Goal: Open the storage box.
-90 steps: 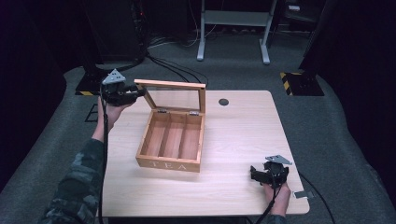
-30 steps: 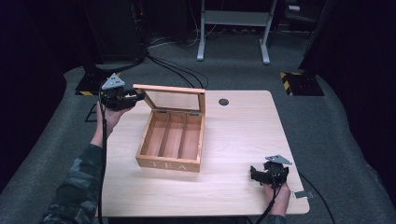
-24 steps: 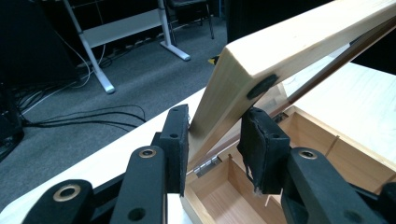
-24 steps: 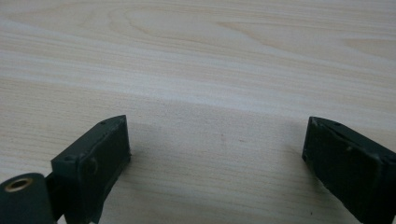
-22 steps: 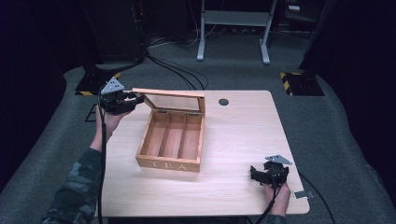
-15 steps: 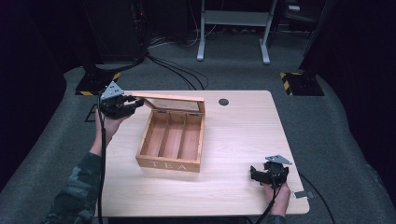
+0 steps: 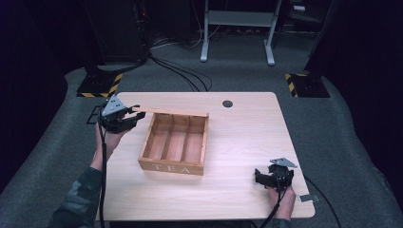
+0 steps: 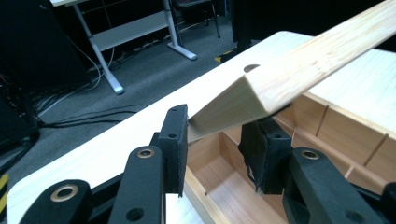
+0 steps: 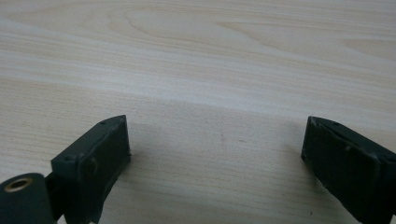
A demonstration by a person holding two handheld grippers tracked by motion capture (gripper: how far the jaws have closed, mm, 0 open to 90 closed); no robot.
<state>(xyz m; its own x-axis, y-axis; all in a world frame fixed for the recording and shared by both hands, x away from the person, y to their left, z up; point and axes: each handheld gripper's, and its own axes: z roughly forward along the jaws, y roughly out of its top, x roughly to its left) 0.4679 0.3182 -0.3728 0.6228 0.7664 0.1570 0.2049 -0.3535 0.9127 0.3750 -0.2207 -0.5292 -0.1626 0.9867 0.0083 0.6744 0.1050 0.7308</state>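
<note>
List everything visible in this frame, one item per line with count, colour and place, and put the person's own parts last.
table: one, light wood, centre of the high view.
tea box: one, light wood, "TEA" on its front, three compartments with nothing seen inside, on the table left of centre.
lid: one, light wood frame, tilted over the box's far edge, its left corner between the left gripper's jaws.
cable hole: one, dark, near the table's far edge.
desk frame: one, grey, on the floor beyond the table.
hazard-striped bases: two, black and yellow, on the floor left and right of the table.
floor cables: several, black, behind the table.
left gripper: one, black, far left of the table, shut on the lid.
right gripper: one, black, near right corner, jaws open over bare table.
</note>
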